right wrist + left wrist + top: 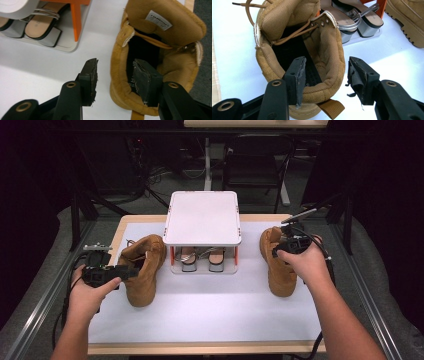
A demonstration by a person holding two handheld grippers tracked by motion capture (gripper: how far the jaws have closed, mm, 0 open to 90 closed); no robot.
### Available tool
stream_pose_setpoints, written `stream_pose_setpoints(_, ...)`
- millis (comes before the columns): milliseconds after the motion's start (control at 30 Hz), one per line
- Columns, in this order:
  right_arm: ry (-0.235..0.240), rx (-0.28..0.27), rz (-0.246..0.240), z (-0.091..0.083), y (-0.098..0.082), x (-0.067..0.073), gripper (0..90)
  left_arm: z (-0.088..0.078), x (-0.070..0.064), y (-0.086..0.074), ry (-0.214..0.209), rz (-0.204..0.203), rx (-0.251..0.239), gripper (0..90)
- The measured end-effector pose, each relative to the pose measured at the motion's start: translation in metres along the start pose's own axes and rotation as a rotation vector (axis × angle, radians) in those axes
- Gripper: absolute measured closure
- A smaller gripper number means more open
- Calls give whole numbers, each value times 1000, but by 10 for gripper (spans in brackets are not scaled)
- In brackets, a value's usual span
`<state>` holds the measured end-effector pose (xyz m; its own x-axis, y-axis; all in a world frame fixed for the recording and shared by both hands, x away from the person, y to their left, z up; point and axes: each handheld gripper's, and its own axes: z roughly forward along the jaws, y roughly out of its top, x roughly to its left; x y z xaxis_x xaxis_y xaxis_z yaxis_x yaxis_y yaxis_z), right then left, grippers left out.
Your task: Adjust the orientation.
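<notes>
Two tan lace-up boots lie on the white mat. The left boot point(142, 270) point(287, 22) has its opening toward my left gripper point(126, 272) point(327, 60). That gripper is open and straddles the collar's wall, one jaw inside the opening and the other outside; neither pad presses on it. The right boot point(278, 265) point(170, 32) lies at the mat's right. My right gripper point(281, 251) point(115, 62) is open over its collar, with one jaw inside the dark opening, the other outside, and a gap of white mat beside the wall.
A white two-level shoe rack point(202, 217) stands mid-table between the boots, with a pair of strappy sandals point(200, 260) point(352, 20) point(37, 25) on its lower level. The white mat point(210, 310) lies on a wooden table. Chair and desk legs stand behind.
</notes>
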<state>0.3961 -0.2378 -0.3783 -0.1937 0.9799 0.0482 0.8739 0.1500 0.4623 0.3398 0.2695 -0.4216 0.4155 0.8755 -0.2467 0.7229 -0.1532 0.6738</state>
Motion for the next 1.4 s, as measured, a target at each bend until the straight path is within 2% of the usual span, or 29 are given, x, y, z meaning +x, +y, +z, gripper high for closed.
stream_pose_setpoints(200,-29,85,6,11,10,-2,537,1,0,0,-1,0,1,487)
stream_pose_setpoints(467,-31,208,33,35,19,-4,549,2,0,-1,-2,0,6,485)
stream_pose_setpoints(533,-30,233,55,39,21,-4,572,2,0,-1,-3,0,6,485)
stream_pose_setpoints(600,-29,252,55,44,23,-5,588,2,0,-1,-3,0,6,485)
stream_pose_setpoints(800,-32,280,84,56,28,-4,620,3,0,-1,-3,3,7,485)
stream_pose_setpoints(833,-37,299,76,57,30,-5,621,3,0,-1,-4,3,9,485)
stream_pose_setpoints(867,-34,285,94,60,30,-4,626,3,0,-1,-4,4,10,485)
stream_pose_setpoints(967,-38,322,81,63,32,-4,664,4,0,-1,-2,4,11,485)
stream_pose_setpoints(1000,-31,313,96,65,33,-3,679,3,0,-1,-3,5,12,485)
stream_pose_setpoints(1033,-34,328,84,65,34,-3,686,4,0,-1,-4,4,12,485)
stream_pose_setpoints(1067,-35,321,96,66,34,-1,690,4,0,-1,-4,4,13,485)
stream_pose_setpoints(1100,-44,346,75,66,36,-2,689,4,0,-1,-5,4,13,485)
stream_pose_setpoints(1133,-43,320,94,68,36,0,689,4,0,-1,-5,5,13,485)
stream_pose_setpoints(1167,-48,348,77,67,37,0,689,3,0,-1,-5,3,10,485)
stream_pose_setpoints(1200,-52,341,81,68,38,1,691,3,1,-1,-3,1,7,485)
stream_pose_setpoints(1233,-62,360,63,67,38,1,696,3,1,-1,-3,-2,7,485)
stream_pose_setpoints(1400,-60,343,76,68,38,4,744,2,2,-1,-7,-4,4,485)
